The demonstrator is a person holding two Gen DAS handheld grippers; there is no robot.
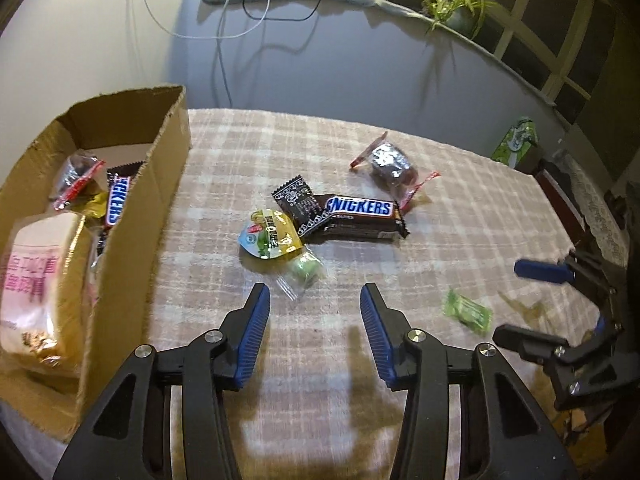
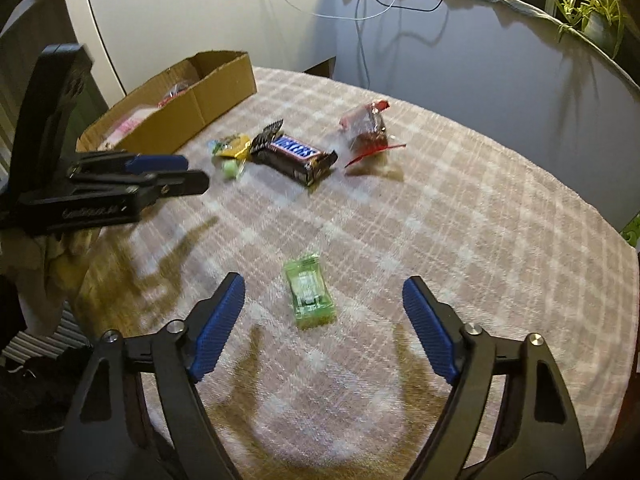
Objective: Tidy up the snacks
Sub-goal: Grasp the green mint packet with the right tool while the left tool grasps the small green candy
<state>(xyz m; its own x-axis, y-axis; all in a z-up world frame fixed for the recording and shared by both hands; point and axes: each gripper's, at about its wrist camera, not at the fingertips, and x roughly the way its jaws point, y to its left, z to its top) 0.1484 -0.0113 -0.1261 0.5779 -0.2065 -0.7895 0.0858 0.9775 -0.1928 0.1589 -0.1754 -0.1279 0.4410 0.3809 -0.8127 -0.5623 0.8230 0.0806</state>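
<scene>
While both tongs hang released over the bench, right tongs straddle the green candy; left tongs near the pale green sweet. Centre pads before pinching, then carry to the cardboard box

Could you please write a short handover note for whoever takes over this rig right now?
Left tool: open, empty, facing the small green candy.
Right tool: open, empty, the green packet lies between its fingers, not gripped.
Done: cardboard box already holds a Snickers and other snacks.
Left on the tablecloth: Snickers bar, black sachet, yellow jelly cup, red-ended wrapped snack, both green items.
</scene>
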